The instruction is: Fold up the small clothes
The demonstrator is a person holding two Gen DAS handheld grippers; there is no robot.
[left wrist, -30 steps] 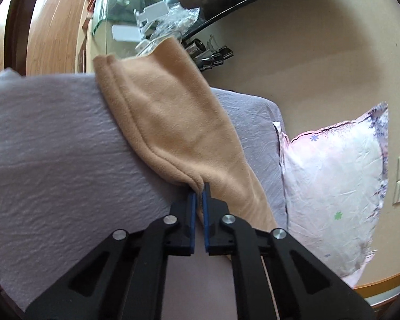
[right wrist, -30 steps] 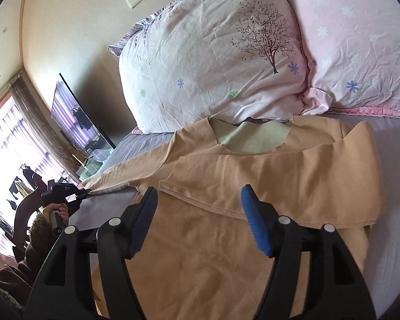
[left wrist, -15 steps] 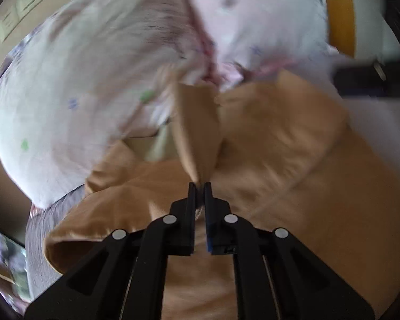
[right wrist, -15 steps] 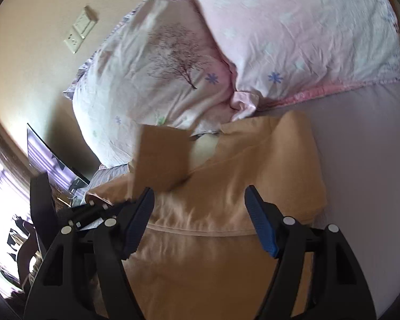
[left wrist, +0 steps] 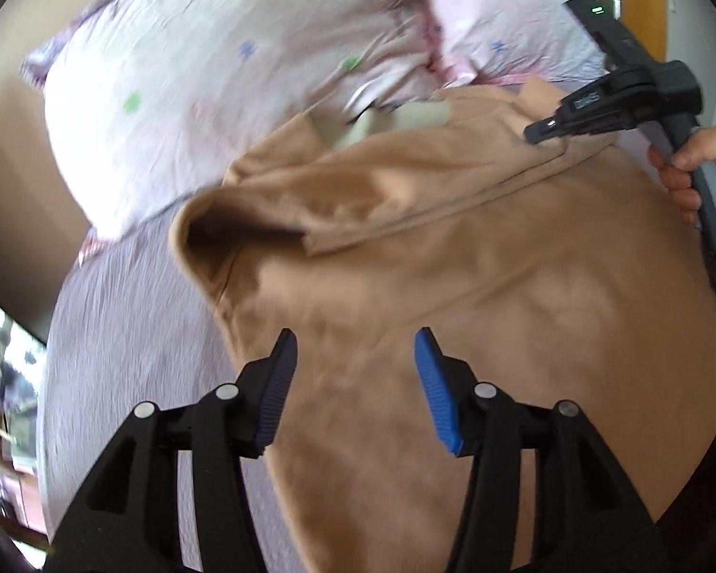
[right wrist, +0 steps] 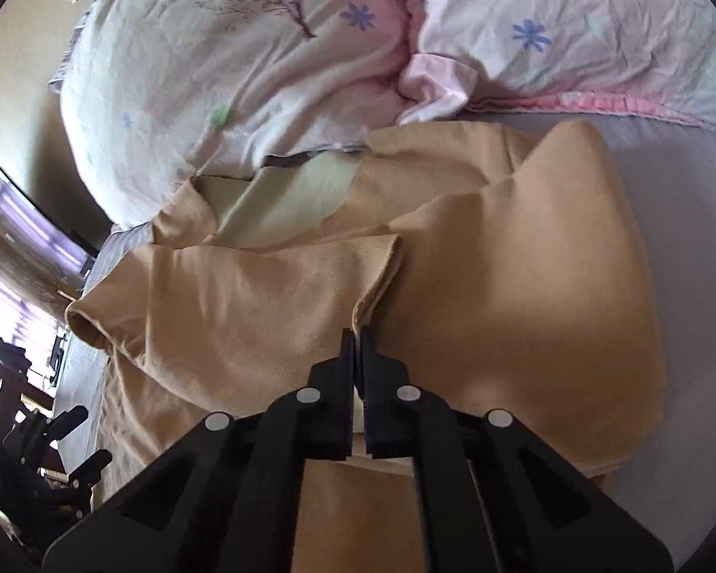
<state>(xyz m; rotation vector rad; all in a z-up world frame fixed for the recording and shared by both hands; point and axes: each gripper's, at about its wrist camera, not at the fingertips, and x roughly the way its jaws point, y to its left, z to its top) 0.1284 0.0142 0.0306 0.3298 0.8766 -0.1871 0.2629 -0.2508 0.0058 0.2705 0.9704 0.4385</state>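
A tan fleece top (left wrist: pixel 453 262) lies spread on the grey-lilac bed sheet (left wrist: pixel 133 334), neckline toward the pillows. Its left sleeve is folded across the chest. My left gripper (left wrist: pixel 353 372) is open and empty, just above the top's lower left body. My right gripper (right wrist: pixel 356 334) is shut on the cuff end of the folded sleeve (right wrist: pixel 262 296) over the top's middle. The right gripper also shows in the left wrist view (left wrist: pixel 549 126), low over the top's right shoulder, with a hand on its handle.
Two floral pillows (right wrist: pixel 243 62) lie against the wall right behind the neckline. The second pillow (right wrist: pixel 573 24) is pink. Bare sheet (right wrist: pixel 682 219) runs to the right of the top. A TV screen (right wrist: pixel 33 219) and window are at the far left.
My left gripper carried the sleeve across the top, then opened and let it go. My right gripper, open before, has shut on the sleeve's cuff.
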